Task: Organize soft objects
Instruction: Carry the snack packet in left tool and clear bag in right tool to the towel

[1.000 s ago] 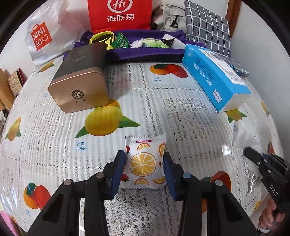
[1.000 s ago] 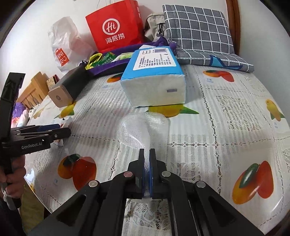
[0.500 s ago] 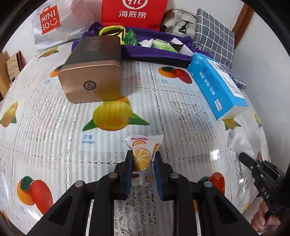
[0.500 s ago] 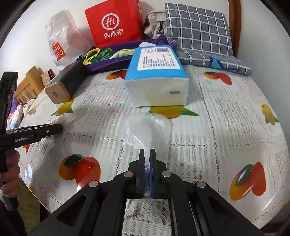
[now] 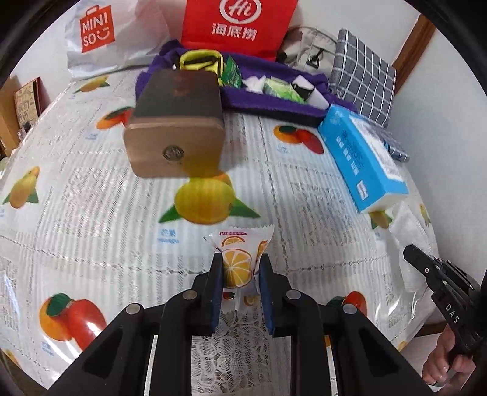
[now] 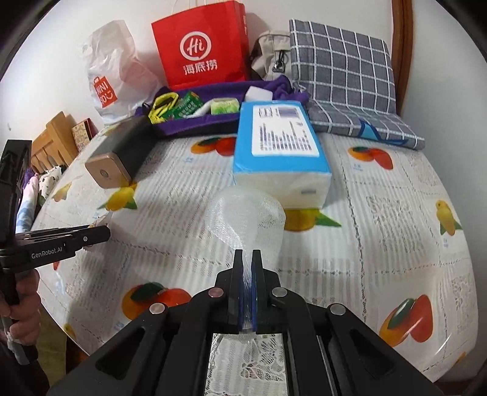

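Note:
My left gripper (image 5: 239,265) is shut on a small snack packet (image 5: 239,259) printed with orange slices and holds it a little above the fruit-print tablecloth (image 5: 91,213). My right gripper (image 6: 248,268) is shut on a white foam net sleeve (image 6: 243,213) that fans out ahead of the jaws. The right gripper also shows at the right edge of the left wrist view (image 5: 426,268), and the left gripper at the left edge of the right wrist view (image 6: 76,240). A purple tray (image 5: 274,106) with small packets lies at the back of the table.
A gold-brown tin (image 5: 176,134) stands at back centre-left. A blue tissue pack (image 5: 362,158) lies at right. Behind are a red paper bag (image 5: 237,24), a white MINISO bag (image 5: 97,33) and a grey checked cushion (image 6: 344,76).
My left gripper closed on the orange-slice packet and lifted it off the cloth, moving forward. My right gripper stayed shut on the foam net and rose slightly.

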`<state>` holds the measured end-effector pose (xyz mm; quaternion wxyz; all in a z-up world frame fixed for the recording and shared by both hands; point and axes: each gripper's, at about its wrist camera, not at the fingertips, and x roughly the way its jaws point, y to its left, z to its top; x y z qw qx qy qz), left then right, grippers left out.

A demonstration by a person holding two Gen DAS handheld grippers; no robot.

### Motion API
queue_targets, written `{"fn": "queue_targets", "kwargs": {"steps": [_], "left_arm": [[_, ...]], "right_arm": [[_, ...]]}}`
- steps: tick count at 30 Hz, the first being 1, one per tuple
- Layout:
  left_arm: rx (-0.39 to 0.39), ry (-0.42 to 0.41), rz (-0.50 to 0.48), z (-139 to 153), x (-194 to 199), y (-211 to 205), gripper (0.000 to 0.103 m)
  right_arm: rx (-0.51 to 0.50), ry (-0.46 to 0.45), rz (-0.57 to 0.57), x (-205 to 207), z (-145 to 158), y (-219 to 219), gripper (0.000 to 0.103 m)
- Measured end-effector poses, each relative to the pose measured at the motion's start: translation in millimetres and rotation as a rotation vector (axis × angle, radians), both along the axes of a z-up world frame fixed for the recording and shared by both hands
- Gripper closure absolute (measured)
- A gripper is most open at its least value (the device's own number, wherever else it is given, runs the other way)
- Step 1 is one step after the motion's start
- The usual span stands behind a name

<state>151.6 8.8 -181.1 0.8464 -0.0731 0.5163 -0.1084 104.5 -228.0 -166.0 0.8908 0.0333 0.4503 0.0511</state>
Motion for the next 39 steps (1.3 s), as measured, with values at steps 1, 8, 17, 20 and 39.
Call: {"fn": "queue_targets", "kwargs": {"steps": [1, 8, 17, 20, 39], "left_arm": [[-0.001, -0.007, 0.005, 3.9, 0.6, 2.1, 0.082], [-0.025, -0.064, 0.027, 36.5, 12.8, 14.5, 0.082], [-0.010, -0.125, 0.056, 80.3, 52.3, 20.7, 0.082], [0.012, -0.142, 0.066, 93.8, 69.5, 21.4, 0.082], [0.028, -0.083, 0.127, 99.3, 200.4, 17.5, 0.082]], "right_arm": [[0.003, -0.006, 0.003, 0.9, 3.1, 0.2, 0.100], [0.017, -0.062, 0.029, 21.7, 31.5, 5.1, 0.100], [0.009, -0.133, 0.053, 67.2, 71.5, 7.2, 0.100], [0.018, -0.145, 0.050, 85.9, 82.0, 4.9, 0.100], [0.120, -0.114, 0.069, 232.7, 87.9, -11.6, 0.099]]}}
